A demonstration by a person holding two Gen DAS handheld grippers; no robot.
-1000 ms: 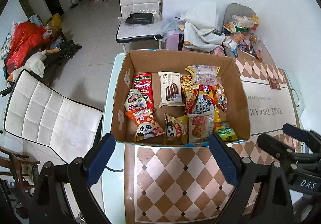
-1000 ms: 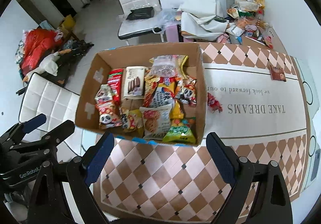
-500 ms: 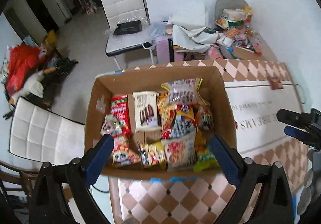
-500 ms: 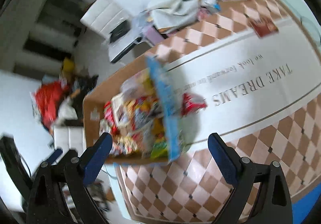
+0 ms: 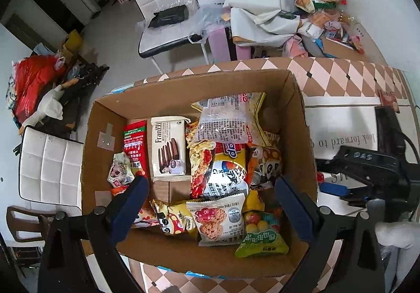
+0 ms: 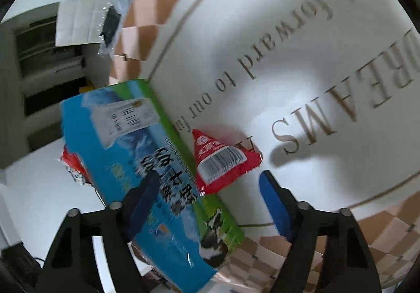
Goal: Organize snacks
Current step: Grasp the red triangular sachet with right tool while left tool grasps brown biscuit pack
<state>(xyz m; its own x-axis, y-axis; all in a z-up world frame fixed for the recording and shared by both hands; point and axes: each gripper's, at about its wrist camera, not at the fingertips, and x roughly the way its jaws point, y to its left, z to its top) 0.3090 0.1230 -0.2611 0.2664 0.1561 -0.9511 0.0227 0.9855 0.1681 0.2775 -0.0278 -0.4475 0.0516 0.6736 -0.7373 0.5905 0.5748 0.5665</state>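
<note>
A cardboard box [image 5: 302,135] full of snack packets stands on the table; a Franzzi cookie pack [image 5: 169,145] and a clear bag [image 5: 225,122] lie among them. My left gripper [image 5: 212,201] is open above the box's near side, holding nothing. My right gripper [image 6: 210,198] is open, low over the table right of the box, with a small red triangular packet [image 6: 223,159] lying on the cloth just ahead of its fingers. The box's blue-and-green printed outer wall [image 6: 136,161] is close to the right gripper's left finger. The right gripper also shows in the left wrist view [image 5: 333,189].
The tablecloth [image 6: 302,56] has a white band with lettering and a diamond-pattern border. A small red packet [image 5: 388,97] lies far right on the table. Clutter and bags [image 5: 323,11] sit beyond the table's far edge. White chairs [image 5: 162,4] stand on the floor.
The right gripper has swung down and right, from above the box to low over the tablecloth by the red packet. The left gripper has moved forward over the box.
</note>
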